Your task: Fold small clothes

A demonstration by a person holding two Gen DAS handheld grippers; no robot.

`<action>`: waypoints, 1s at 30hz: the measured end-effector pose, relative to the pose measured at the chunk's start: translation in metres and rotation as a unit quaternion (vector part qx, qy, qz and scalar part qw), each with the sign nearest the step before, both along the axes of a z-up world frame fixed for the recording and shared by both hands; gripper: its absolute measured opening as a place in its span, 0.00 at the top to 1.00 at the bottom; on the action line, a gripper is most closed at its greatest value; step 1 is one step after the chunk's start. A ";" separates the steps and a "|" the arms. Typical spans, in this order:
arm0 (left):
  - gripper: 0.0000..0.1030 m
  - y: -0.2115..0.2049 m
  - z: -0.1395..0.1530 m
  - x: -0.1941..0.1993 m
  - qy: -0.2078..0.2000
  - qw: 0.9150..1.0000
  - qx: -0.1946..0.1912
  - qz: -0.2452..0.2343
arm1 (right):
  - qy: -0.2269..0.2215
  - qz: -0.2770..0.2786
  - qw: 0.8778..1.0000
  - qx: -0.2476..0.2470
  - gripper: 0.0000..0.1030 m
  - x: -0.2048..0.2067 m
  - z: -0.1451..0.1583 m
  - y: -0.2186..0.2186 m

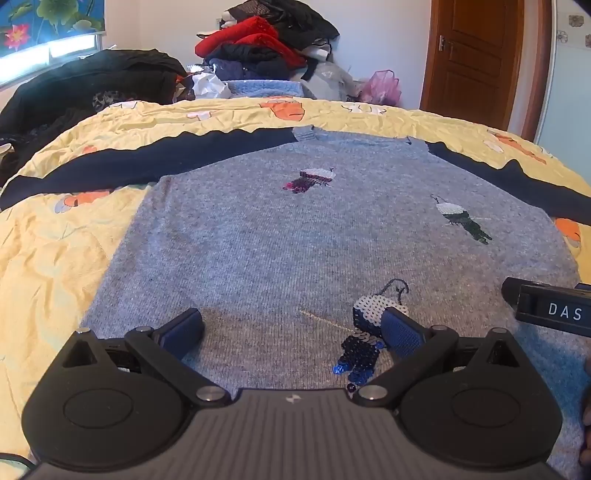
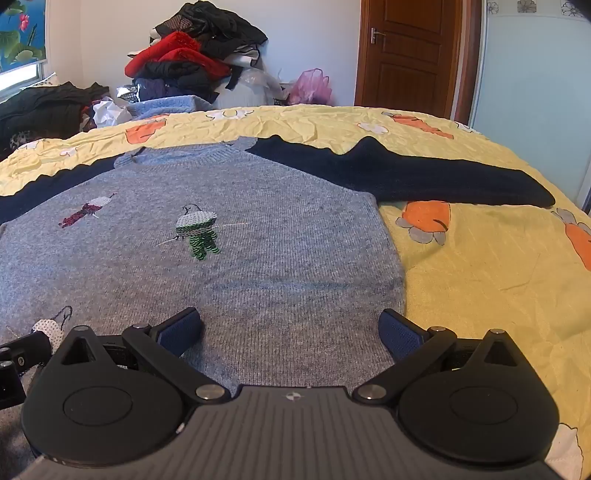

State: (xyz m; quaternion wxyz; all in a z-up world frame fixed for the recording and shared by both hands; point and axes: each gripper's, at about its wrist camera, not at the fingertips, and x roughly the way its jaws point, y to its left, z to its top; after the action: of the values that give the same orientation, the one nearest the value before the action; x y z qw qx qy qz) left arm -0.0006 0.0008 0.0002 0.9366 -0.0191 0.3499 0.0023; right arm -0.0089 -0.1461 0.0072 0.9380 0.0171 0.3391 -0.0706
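Left wrist view: grey sweater flat on yellow bedspread.

A home bedroom: a bed with a yellow cartoon-print bedsheet fills the foreground. Beyond it at twelve o'clock stands a heap of clothes, at one o'clock a wooden door, and at ten o'clock a window with a flowered blind.
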 end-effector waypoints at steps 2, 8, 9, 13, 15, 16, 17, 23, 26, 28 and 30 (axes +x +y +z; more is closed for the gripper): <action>0.00 0.003 0.000 -0.001 -0.001 1.000 -0.002 -0.002 | 0.000 0.000 1.000 0.001 0.00 0.000 0.000 0.000; 0.00 0.006 -0.001 -0.007 -0.002 1.000 0.007 -0.003 | 0.000 0.000 1.000 0.001 0.00 -0.001 0.000 0.000; 0.00 0.000 -0.002 -0.005 -0.005 1.000 0.010 0.000 | 0.000 0.000 1.000 0.001 0.00 -0.001 0.000 0.000; 0.00 -0.001 0.000 -0.004 -0.003 1.000 0.010 0.000 | -0.001 0.000 1.000 0.001 0.00 -0.001 0.000 0.000; 0.00 0.000 0.000 -0.006 -0.003 1.000 0.008 0.000 | -0.001 0.000 1.000 0.000 0.00 -0.001 0.000 0.000; 0.00 0.001 0.000 -0.007 -0.002 1.000 0.007 0.000 | -0.001 0.000 1.000 0.000 0.00 -0.001 0.000 0.000; 0.00 -0.001 0.001 0.000 0.001 1.000 0.009 0.000 | -0.001 0.000 1.000 0.001 0.00 0.000 0.000 0.000; 0.00 -0.002 0.000 0.002 0.002 1.000 0.012 0.003 | -0.001 0.000 1.000 0.000 0.00 -0.001 0.000 0.000; 0.00 -0.001 0.000 0.002 0.002 1.000 0.013 0.007 | -0.001 0.000 1.000 0.000 0.00 0.000 -0.001 0.001; 0.00 -0.001 0.000 0.003 0.002 1.000 0.013 0.010 | -0.001 0.000 1.000 0.000 0.00 0.000 -0.001 0.001; 0.00 -0.001 0.000 0.004 0.002 1.000 0.014 0.012 | -0.001 0.000 1.000 0.000 0.00 -0.001 0.000 0.001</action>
State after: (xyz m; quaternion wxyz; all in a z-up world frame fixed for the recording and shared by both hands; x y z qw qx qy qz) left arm 0.0032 -0.0006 -0.0003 0.9358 -0.0104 0.3519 0.0180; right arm -0.0101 -0.1455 0.0067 0.9381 0.0169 0.3384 -0.0711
